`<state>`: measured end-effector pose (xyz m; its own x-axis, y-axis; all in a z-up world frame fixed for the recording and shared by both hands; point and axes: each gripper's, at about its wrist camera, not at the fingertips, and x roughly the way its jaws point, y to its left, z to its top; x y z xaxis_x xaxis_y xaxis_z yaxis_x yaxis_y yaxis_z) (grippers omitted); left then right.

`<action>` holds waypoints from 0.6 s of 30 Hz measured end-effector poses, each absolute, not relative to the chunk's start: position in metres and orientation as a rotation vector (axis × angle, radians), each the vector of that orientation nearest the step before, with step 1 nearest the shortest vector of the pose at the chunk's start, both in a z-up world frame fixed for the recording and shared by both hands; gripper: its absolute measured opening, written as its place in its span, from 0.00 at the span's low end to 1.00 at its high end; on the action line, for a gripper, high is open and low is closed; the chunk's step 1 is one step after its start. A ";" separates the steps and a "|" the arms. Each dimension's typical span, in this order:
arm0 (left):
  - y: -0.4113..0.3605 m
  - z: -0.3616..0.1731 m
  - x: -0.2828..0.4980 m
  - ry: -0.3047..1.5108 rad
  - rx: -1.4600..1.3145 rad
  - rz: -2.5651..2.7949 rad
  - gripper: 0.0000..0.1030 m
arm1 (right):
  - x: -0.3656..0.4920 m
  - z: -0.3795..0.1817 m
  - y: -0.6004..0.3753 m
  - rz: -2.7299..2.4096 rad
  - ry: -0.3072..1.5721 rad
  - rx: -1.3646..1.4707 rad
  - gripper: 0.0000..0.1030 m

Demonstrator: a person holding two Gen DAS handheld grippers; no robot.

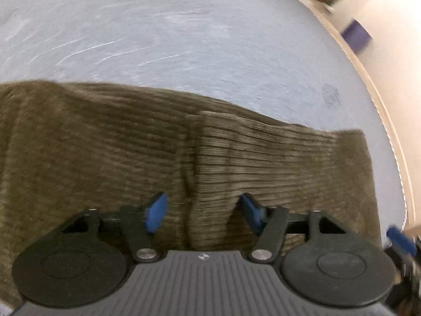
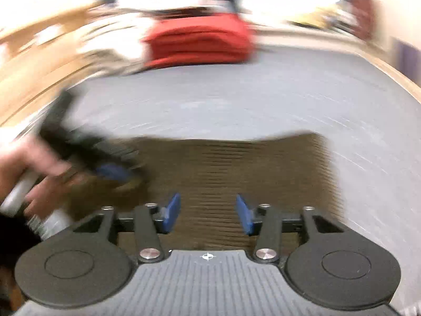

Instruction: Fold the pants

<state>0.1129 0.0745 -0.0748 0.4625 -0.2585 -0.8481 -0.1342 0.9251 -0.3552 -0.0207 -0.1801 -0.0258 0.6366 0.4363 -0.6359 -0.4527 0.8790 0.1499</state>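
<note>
The jaws of both the left gripper (image 1: pixel 201 210) and the right gripper (image 2: pixel 208 212) are spread wide over the brown corduroy pants (image 1: pixel 131 144), gripping nothing, presumably for the next fold. The pants lie flat on the grey counter (image 1: pixel 184 39). Red folded cloth (image 2: pixel 200 39) is seen at 12 o'clock, blurred.

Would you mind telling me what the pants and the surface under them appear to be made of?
The pants look like olive-brown corduroy: parallel raised ribs run across the cloth, with a soft, matte nap. The surface looks like a grey, smooth, hard tabletop, perhaps laminate, with pale scratch-like streaks and a light, wood-coloured edge; motion blur leaves the exact material open.
</note>
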 end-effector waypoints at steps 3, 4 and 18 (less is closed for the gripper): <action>0.061 -0.073 0.112 1.083 -0.298 -0.096 0.33 | -0.003 -0.039 -0.215 0.279 0.801 0.038 0.55; 0.060 -0.071 0.111 1.072 -0.278 -0.101 0.27 | 0.001 -0.044 -0.225 0.220 0.832 0.060 0.55; 0.086 -0.023 0.096 0.876 -0.216 0.071 0.44 | 0.022 -0.083 -0.254 0.184 1.033 0.270 0.64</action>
